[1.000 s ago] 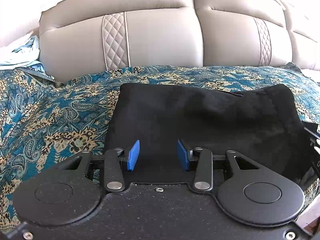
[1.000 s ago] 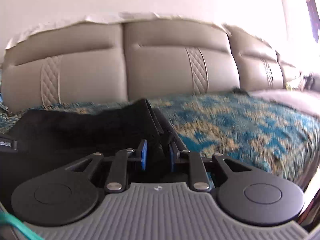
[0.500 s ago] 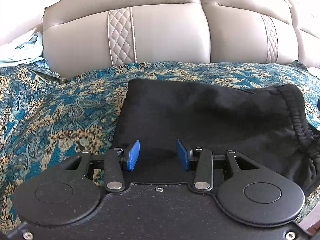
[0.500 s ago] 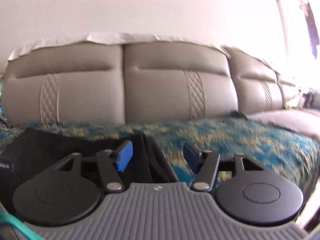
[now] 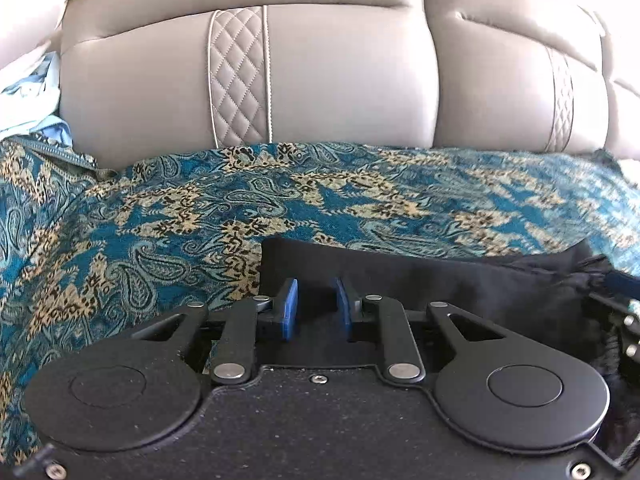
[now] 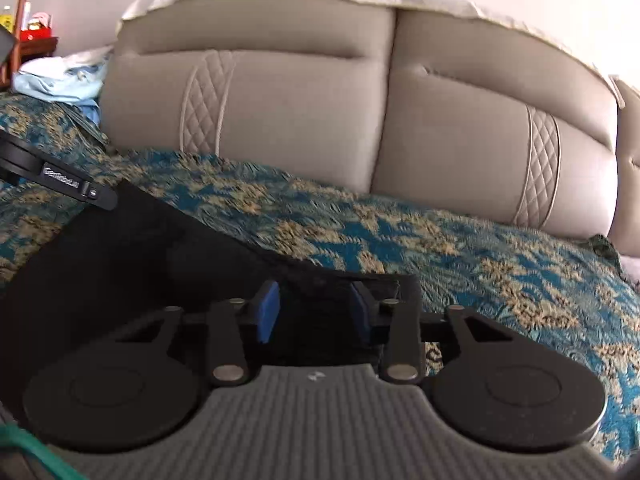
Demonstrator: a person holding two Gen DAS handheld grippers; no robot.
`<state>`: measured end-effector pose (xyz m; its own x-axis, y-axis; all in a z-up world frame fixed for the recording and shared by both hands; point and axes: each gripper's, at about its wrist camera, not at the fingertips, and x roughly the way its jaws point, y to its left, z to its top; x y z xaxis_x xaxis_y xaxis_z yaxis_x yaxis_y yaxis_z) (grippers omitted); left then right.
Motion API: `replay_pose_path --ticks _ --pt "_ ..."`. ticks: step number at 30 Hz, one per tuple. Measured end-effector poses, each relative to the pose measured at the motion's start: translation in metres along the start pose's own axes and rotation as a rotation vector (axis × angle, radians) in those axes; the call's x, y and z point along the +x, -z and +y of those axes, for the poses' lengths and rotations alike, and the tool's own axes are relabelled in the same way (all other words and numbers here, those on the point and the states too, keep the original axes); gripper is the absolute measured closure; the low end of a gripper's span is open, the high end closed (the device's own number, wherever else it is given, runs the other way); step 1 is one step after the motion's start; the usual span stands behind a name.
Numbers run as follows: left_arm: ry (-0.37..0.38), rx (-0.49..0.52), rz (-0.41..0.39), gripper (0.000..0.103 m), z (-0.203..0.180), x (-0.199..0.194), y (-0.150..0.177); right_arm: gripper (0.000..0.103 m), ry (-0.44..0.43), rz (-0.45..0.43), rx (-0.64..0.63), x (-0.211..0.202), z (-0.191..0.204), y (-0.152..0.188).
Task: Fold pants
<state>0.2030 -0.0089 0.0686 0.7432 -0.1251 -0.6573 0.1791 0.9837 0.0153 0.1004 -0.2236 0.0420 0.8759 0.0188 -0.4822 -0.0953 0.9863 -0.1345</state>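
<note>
Pants: black pants [image 5: 460,280] lie folded on a blue and gold patterned cover [image 5: 160,216], in front of a grey padded backrest [image 5: 340,80].
Left gripper: the left gripper [image 5: 314,306] is over the near left corner of the pants; its blue pads [image 5: 289,308] stand a narrow gap apart and the jaws are closing, with black cloth seen between them, though whether the pads press it I cannot tell.
Right gripper: the right gripper [image 6: 314,312] is at the right end of the pants [image 6: 140,248]; its blue pads [image 6: 267,312] stand wider apart, the jaws closing, with dark cloth between them and no pad clearly pressing on it.
Other gripper in view: the left gripper's black body [image 6: 52,176] shows at the left edge of the right wrist view, above the pants.
Background: pale blue clothes [image 6: 60,80] are heaped at the far left of the cover.
</note>
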Motion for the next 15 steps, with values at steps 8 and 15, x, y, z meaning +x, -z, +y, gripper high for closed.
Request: replay_pose_path --ticks 8,15 --pt "-0.097 0.056 -0.048 0.077 -0.012 0.029 0.005 0.050 0.081 0.032 0.044 0.021 -0.013 -0.001" --pt "-0.112 0.017 -0.038 0.075 -0.003 0.046 0.007 0.047 0.075 0.029 -0.003 0.025 -0.014 0.000"
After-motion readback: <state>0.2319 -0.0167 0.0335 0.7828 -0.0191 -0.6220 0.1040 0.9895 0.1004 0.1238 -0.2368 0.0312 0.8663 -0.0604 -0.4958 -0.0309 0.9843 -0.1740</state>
